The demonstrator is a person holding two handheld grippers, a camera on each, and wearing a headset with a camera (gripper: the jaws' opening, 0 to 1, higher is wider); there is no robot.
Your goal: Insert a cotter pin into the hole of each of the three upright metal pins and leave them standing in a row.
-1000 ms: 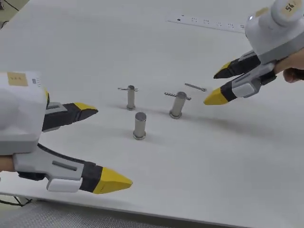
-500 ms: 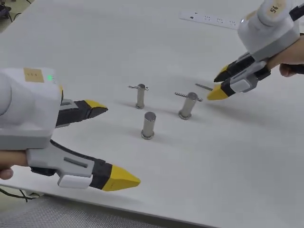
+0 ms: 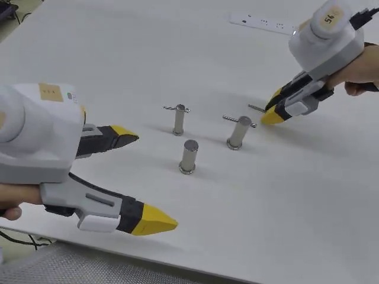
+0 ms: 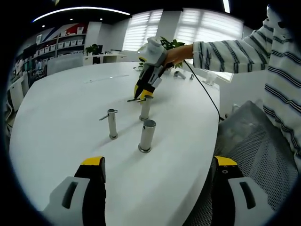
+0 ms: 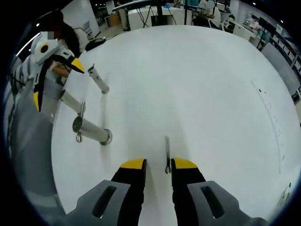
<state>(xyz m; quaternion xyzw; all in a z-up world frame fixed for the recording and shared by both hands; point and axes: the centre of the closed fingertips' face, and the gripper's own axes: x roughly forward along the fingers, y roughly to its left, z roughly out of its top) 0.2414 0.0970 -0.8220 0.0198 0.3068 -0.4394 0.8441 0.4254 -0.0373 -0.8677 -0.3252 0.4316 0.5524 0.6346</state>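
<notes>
At the upper right of the head view, the right tool (image 3: 274,105) is tipped down onto the tabletop (image 3: 118,53). Its jaws are a little apart and clamp nothing. The right gripper view shows why it sits so low. The loose cotter (image 5: 166,151) lies flat, running straight up the frame, with its looped end in the gap between the two yellow tips. Neither jaw presses on it. So thin a wire can probably only be pinched from the sides, right at the surface, which would explain the shallow, nose-down angle.

Just left of that tool, at mid-frame, stands the right pin (image 3: 237,133), and further left the back pin (image 3: 179,121). Both are upright with fitted cotters (image 3: 238,120) through their heads. Below and between them the bare pin (image 3: 189,157) stands with nothing through its top. It is the one the loose cotter is meant for. The three make a triangle rather than a line, so I judge the bare pin will also need shifting for the row.

At the lower left, the left tool (image 3: 148,179) has its jaws wide apart and empty. In the left gripper view the bare pin rises midway between them, further up the frame. It looks placed to steady that pin once the cotter arrives. A power strip (image 3: 260,25) lies along the top edge.
</notes>
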